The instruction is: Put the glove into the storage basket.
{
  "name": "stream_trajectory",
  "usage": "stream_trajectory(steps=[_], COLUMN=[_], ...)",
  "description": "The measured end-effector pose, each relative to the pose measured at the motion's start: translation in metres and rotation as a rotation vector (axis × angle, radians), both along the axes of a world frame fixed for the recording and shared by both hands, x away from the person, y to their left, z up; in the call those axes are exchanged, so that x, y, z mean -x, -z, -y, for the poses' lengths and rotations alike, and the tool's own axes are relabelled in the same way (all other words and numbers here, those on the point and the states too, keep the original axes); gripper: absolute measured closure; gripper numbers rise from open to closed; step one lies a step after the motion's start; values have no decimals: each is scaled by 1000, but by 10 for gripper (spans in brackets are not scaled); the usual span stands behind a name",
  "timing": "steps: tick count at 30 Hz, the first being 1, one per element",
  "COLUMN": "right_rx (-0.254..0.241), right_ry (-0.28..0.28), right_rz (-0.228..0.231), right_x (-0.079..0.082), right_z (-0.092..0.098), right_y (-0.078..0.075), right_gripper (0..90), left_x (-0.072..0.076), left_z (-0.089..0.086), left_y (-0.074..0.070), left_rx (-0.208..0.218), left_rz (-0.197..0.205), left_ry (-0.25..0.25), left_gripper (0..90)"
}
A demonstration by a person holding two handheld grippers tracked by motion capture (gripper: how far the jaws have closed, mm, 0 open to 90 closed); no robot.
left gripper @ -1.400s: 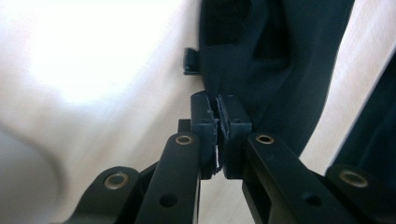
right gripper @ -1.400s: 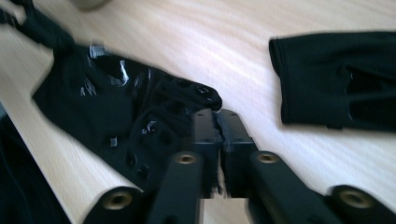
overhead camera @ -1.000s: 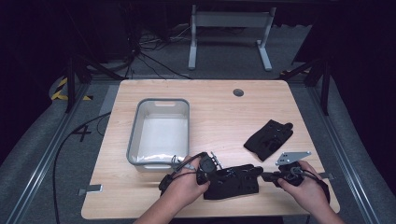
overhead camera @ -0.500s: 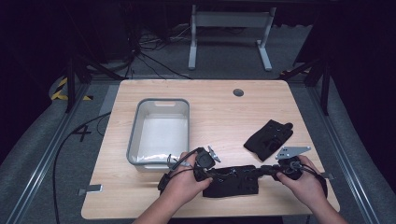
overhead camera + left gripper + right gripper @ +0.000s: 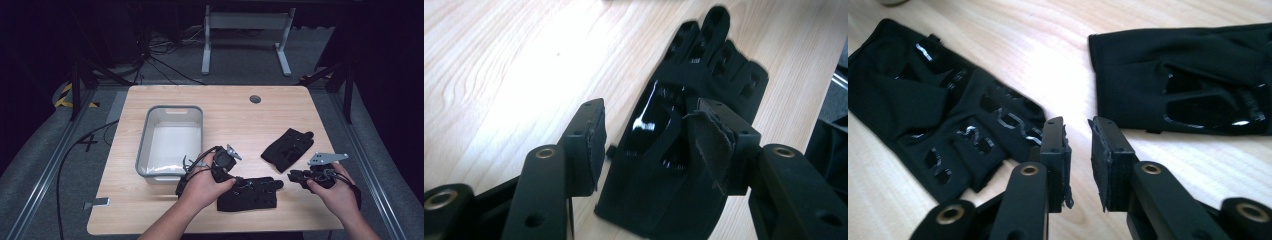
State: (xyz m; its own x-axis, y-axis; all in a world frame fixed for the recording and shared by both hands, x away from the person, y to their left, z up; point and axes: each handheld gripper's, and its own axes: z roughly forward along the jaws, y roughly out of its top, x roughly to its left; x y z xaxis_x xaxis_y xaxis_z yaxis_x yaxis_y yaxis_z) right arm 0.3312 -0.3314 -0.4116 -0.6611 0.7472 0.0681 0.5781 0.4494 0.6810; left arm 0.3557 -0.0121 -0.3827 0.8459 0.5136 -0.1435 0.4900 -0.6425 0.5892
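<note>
Two black gloves lie on the wooden table [image 5: 300, 107]. The nearer glove [image 5: 247, 193] lies flat by the front edge. My left gripper [image 5: 223, 162] is at its left end. In the left gripper view this glove [image 5: 704, 80] has its cuff between the open jaws of the left gripper [image 5: 651, 125], fingers pointing away. The second glove [image 5: 287, 148] lies farther back on the right. My right gripper [image 5: 298, 175] is just right of the nearer glove. In the right gripper view the right gripper [image 5: 1079, 134] has its jaws a narrow gap apart over bare wood, between the nearer glove [image 5: 948, 125] and the second glove [image 5: 1188, 85].
A grey plastic bin [image 5: 170, 142] stands left of the gloves, close to my left hand. A small round hole [image 5: 255, 99] sits near the table's far edge. Metal frame legs [image 5: 245, 40] and cables lie on the floor beyond.
Both hands have edged slightly away from the person. The left gripper has settled over the nearer glove's cuff. The gloves have not moved.
</note>
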Motion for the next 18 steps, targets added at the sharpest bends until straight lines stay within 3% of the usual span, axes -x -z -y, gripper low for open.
stream_trajectory(steps=[5,10,18], right_rx=[23,48,88], right_ry=[-2,9,26], right_rz=[31,29,35], right_x=[-15,-38,-78], right_z=[5,8,14], right_y=[3,8,11], right_gripper=[726,684,638], left_x=[4,4,6], left_z=[-4,-6,-17], left_y=[6,16,16], left_rx=[7,5,12], left_rz=[-11,-33,-39], left_ry=[-3,5,-2], left_gripper=[483,485,484])
